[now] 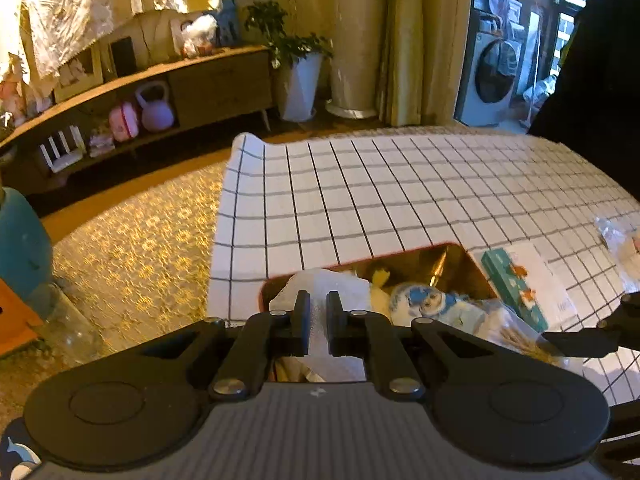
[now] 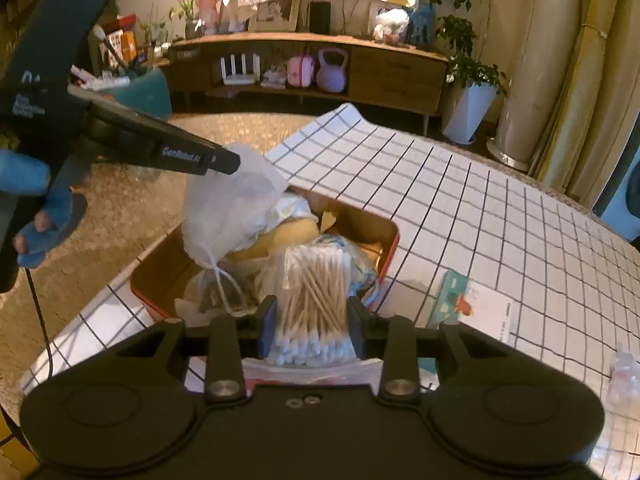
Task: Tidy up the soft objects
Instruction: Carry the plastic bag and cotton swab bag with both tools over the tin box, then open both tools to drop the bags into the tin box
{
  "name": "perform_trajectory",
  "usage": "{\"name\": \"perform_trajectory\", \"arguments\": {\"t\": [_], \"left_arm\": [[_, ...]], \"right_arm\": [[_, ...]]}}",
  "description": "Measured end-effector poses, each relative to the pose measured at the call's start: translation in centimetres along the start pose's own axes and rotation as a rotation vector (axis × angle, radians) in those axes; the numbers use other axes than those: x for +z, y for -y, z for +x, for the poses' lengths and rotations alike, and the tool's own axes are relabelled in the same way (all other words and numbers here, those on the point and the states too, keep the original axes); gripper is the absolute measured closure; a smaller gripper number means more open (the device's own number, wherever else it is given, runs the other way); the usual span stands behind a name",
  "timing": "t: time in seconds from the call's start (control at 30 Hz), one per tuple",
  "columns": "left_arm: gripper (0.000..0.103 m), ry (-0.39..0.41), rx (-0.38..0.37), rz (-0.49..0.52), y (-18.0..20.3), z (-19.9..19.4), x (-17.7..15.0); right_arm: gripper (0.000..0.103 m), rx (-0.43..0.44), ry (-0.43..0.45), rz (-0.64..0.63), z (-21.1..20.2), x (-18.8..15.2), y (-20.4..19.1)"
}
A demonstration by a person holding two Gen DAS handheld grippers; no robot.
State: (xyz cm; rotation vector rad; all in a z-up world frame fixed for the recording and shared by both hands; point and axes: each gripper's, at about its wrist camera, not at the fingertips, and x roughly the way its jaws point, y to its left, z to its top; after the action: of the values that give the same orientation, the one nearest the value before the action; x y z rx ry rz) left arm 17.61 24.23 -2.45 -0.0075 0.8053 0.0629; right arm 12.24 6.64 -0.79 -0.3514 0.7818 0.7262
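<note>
My left gripper [image 1: 318, 320] is shut on a white mesh bag [image 1: 332, 284], which it holds just above the left end of an open red tin [image 1: 464, 258]. In the right wrist view the same bag [image 2: 232, 204] hangs from the left gripper [image 2: 226, 165] over the tin [image 2: 394, 236]. My right gripper [image 2: 312, 328] is shut on a clear bag of cotton swabs [image 2: 314, 292] at the tin's near edge. Inside the tin lie a yellow plush [image 2: 288, 240] and a blue-and-white doll [image 1: 424, 300].
The tin stands on a table under a white checked cloth [image 1: 400, 184]. A teal-and-white packet [image 2: 468, 306] lies right of the tin, and a clear plastic packet [image 2: 624, 376] further right. A patterned carpet [image 1: 132, 240], a wooden sideboard [image 2: 312, 64] and a potted plant [image 2: 468, 108] lie beyond.
</note>
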Motion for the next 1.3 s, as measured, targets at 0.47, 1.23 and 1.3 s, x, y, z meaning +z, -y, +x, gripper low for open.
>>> {"name": "perform_trajectory", "arguments": {"t": [0.47, 1.23, 1.3], "left_arm": [[0.095, -0.048, -0.027, -0.008, 0.6, 1.9, -2.0], [0.044, -0.024, -0.014, -0.025, 1.4, 0.8, -2.5], [0.043, -0.019, -0.01, -0.023, 1.6, 0.4, -2.4]], "right_arm": [[0.066, -0.015, -0.032, -0.024, 2.2, -0.2, -1.4], [0.044, -0.01, 0.0, -0.02, 1.1, -0.4, -1.6], [0.041, -0.009, 0.014, -0.017, 0.6, -0.5, -1.6]]}}
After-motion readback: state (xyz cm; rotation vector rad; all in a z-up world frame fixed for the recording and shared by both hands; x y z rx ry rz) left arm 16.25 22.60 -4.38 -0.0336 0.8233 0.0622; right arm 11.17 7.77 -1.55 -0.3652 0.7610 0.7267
